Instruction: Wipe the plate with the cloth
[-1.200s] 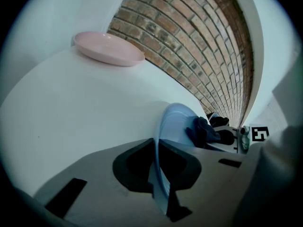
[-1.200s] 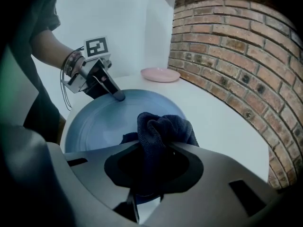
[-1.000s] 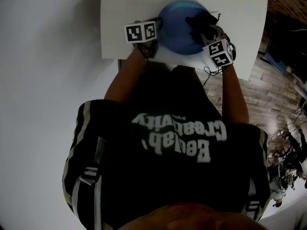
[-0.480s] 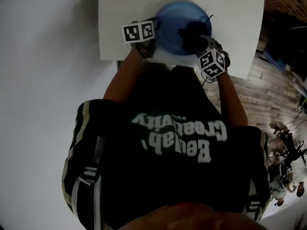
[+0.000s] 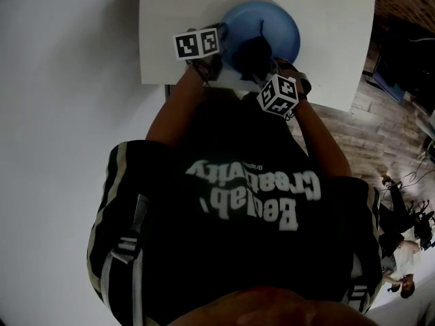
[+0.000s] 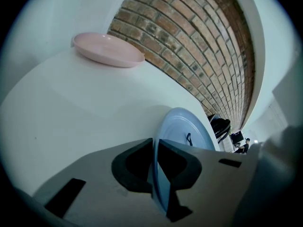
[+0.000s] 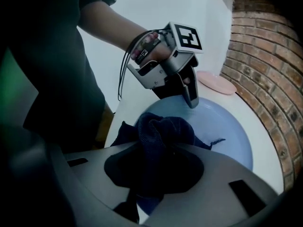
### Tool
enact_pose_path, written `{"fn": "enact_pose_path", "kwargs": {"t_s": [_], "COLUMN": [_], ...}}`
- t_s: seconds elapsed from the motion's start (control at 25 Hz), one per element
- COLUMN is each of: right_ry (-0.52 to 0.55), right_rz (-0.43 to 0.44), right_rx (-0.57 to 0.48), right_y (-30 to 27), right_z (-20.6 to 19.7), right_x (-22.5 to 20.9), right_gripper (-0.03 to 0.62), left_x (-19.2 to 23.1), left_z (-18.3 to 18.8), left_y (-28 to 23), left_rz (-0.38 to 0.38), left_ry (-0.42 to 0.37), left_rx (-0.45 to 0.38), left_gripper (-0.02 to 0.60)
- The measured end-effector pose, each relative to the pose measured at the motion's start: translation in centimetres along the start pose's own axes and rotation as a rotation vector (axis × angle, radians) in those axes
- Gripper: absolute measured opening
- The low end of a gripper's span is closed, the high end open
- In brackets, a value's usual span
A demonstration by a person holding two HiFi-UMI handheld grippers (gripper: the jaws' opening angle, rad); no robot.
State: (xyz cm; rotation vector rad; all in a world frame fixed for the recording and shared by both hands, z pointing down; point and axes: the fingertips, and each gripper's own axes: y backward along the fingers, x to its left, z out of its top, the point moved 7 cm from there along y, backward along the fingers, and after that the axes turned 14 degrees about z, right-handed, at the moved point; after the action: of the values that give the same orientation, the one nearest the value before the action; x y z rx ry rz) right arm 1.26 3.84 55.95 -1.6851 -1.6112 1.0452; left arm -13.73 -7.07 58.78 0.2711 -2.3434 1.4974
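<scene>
Blue plate [image 5: 275, 26] sat on the white table [image 5: 333, 66], close to the table's near edge. Dark navy cloth [image 5: 250, 51] lay bunched on the plate's near-left part, one loose thread trailing toward the plate's centre.

Right gripper [image 5: 262, 65] came in over the plate's near rim. In the right gripper view the jaws were pressed into the cloth [image 7: 163, 141], pinching it in a wad that bulged out ahead of the right gripper [image 7: 156, 174] onto the blue plate [image 7: 232, 126].

Left gripper [image 5: 221, 47] was at the plate's left rim. In the left gripper view the jaws were closed on the rim, with the blue plate [image 6: 184, 129] edge-on between them at the left gripper [image 6: 155, 169]. The right gripper view showed the left gripper [image 7: 191, 100] tipped down onto that rim.

Pink plate [image 6: 109, 49] stood beyond the blue plate, well apart, on the same table. Brick wall [image 6: 199, 46] rose behind both.
</scene>
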Motion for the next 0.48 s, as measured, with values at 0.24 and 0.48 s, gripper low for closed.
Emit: {"fn": "enact_pose_path", "kwargs": {"t_s": [0.24,0.48], "right_ry": [0.083,0.061], "right_rz": [0.039,0.027], "right_rx": [0.038,0.036], "right_y": [-2.0,-3.0], "right_z": [2.3,4.2], "right_x": [-0.9,-3.6], "right_gripper": [0.08,0.08], "left_x": [0.1,0.1], "left_z": [-0.2,-0.1], "left_y": [-0.1,-0.2], "left_rz": [-0.005,-0.01], "left_ry": [-0.005,-0.036], "left_rx": [0.001,0.002], "left_gripper": [0.018,0.018]}}
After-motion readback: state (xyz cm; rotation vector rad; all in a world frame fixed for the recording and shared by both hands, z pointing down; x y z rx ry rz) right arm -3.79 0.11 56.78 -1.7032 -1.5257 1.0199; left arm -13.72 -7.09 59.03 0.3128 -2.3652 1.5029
